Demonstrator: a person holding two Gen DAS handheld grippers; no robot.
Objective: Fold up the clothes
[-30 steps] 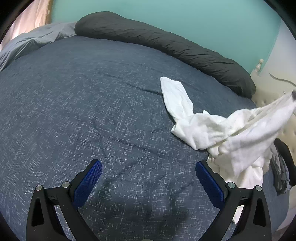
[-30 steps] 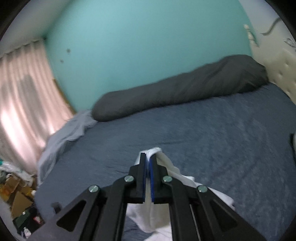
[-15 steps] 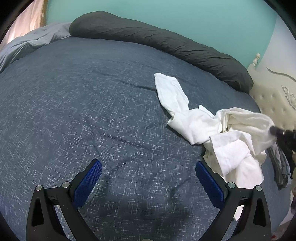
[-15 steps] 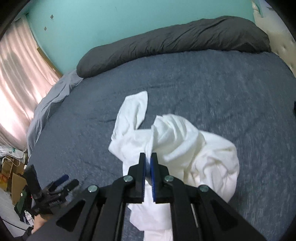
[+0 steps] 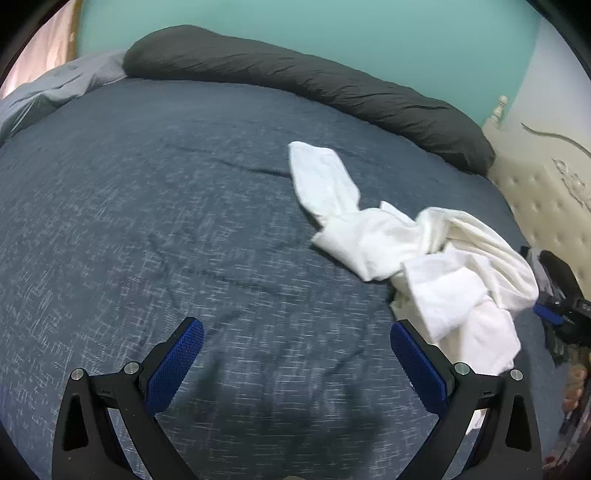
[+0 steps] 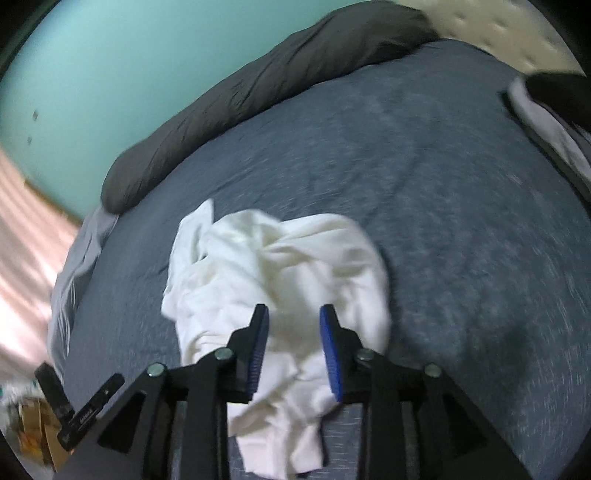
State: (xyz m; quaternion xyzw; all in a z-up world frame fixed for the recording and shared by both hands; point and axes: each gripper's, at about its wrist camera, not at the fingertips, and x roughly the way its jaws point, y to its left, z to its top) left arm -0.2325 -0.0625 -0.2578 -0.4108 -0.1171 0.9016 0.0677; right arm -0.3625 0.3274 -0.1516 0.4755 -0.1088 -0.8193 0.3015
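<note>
A crumpled white garment (image 5: pixel 436 266) lies on the right part of the bed (image 5: pixel 184 229), which is covered in a dark blue-grey spread with a fine light fleck. One narrow end of the cloth stretches toward the far side, flat on the spread; the rest is bunched in loose folds nearer the right edge. What kind of garment it is cannot be made out from the heap, and its near end is partly hidden behind the right finger of the left tool.

The left tool (image 5: pixel 297 356) hovers over bare spread to the left of the garment, its blue-padded fingers spread wide with nothing between them.

The right tool (image 6: pixel 294 314) is above the near part of the garment (image 6: pixel 280 258), its jaws parted by a narrow gap. The cloth shows through that gap, but this view is blurred and it is hard to tell whether the pads touch the fabric. In the left wrist view only a dark piece of this tool with a blue pad shows at the right edge, just beside the cloth.

A long dark grey bolster (image 5: pixel 314 85) runs along the far side of the bed, against a teal wall (image 5: pixel 332 33). A cream tufted headboard (image 5: pixel 546 199) is cut off at the right
</note>
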